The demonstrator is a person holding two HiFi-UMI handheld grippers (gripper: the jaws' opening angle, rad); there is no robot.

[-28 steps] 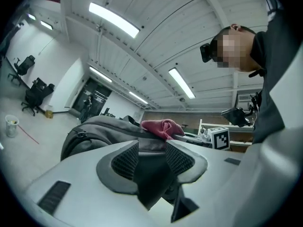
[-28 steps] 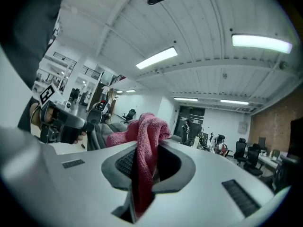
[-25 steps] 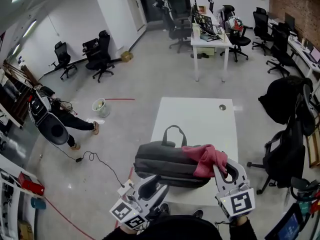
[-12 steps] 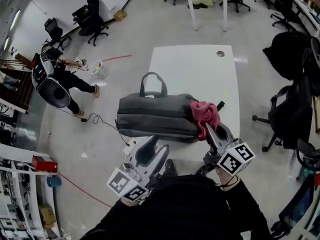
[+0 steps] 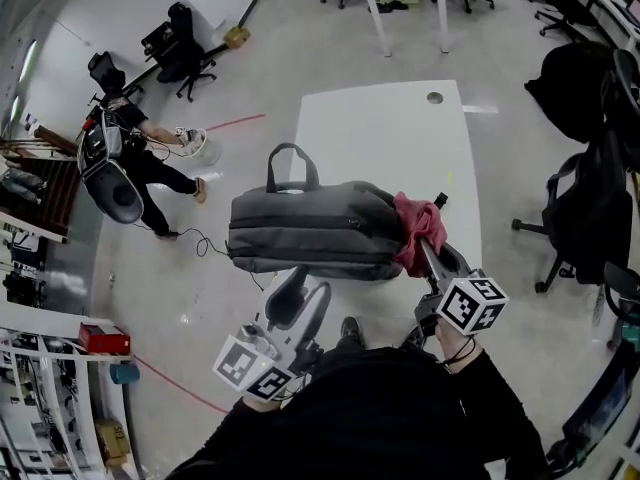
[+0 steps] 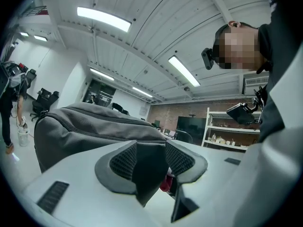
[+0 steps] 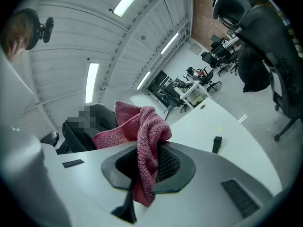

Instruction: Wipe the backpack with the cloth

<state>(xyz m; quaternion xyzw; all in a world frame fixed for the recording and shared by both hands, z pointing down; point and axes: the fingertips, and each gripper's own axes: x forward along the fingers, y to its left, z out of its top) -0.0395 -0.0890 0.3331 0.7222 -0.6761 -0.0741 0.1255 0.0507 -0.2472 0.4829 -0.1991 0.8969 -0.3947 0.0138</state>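
The grey backpack (image 5: 310, 230) lies on its side along the near edge of the white bench (image 5: 380, 138), with its handle turned away from me. My right claw (image 5: 428, 254) is at the bag's right end, clamped tight on the pink cloth (image 5: 418, 228), which bunches above the pads and lies against that end. My left claw (image 5: 300, 286) points at the backpack's near side, jaws partly apart with nothing pinched between them. Whether its tips touch the fabric I cannot tell.
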